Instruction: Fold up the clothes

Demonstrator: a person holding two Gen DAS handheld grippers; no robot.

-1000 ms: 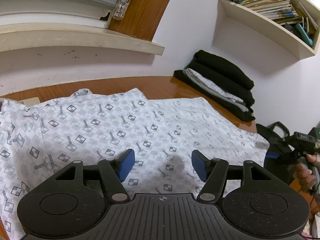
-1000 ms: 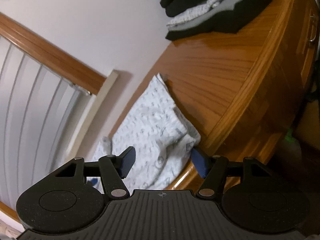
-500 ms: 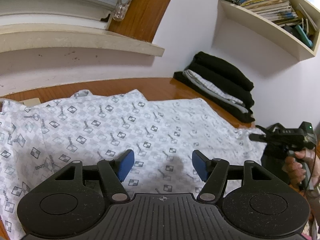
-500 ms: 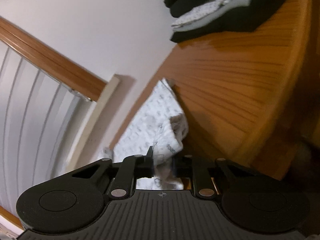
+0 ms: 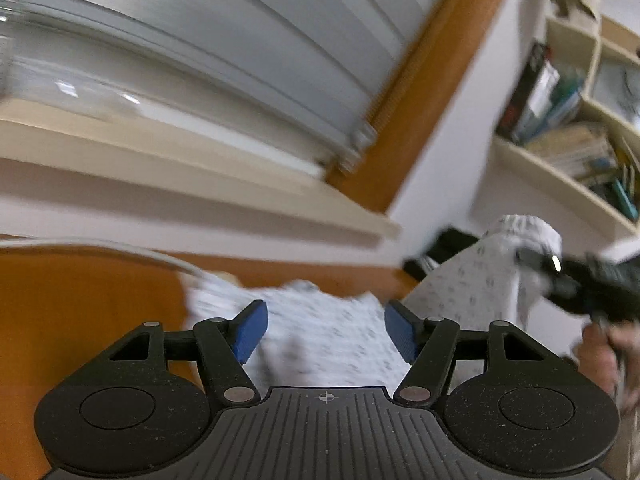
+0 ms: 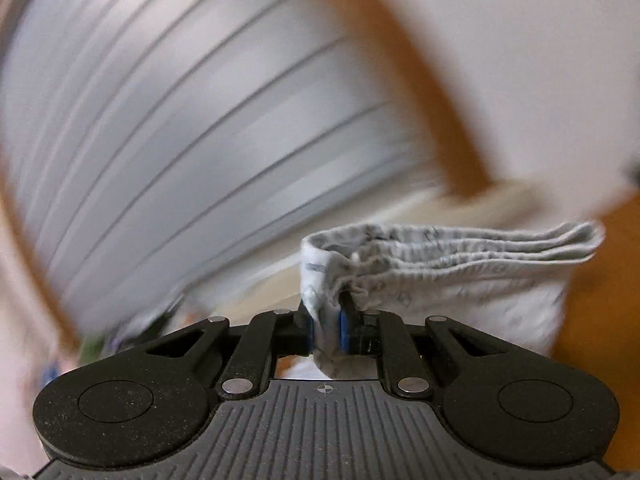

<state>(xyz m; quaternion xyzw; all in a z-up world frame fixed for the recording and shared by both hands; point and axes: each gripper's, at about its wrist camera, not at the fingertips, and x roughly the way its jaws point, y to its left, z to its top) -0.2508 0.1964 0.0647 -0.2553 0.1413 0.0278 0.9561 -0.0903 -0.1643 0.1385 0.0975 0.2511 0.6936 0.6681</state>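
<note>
A white garment with a small grey check print [image 5: 320, 344] lies on the brown wooden table [image 5: 80, 300]. My left gripper [image 5: 324, 332] hovers over it, open, with nothing between its blue pads. The right end of the garment [image 5: 480, 280] is lifted off the table, and my right gripper [image 5: 524, 258], held by a person's hand [image 5: 604, 352], carries it. In the right wrist view the right gripper [image 6: 325, 328] is closing its jaws on a bunched edge of the garment [image 6: 440, 280], whose folded layers hang to the right. Both views are blurred.
Window blinds [image 5: 200, 40] and a pale sill [image 5: 180, 168] run behind the table. A wall shelf with books [image 5: 568, 140] stands at the upper right. A dark folded stack [image 5: 440, 244] shows partly behind the lifted cloth.
My right gripper closed on the garment's edge and lifted it up and away from the table. The left gripper swung left and tilted up, staying open; the garment now lies bunched.
</note>
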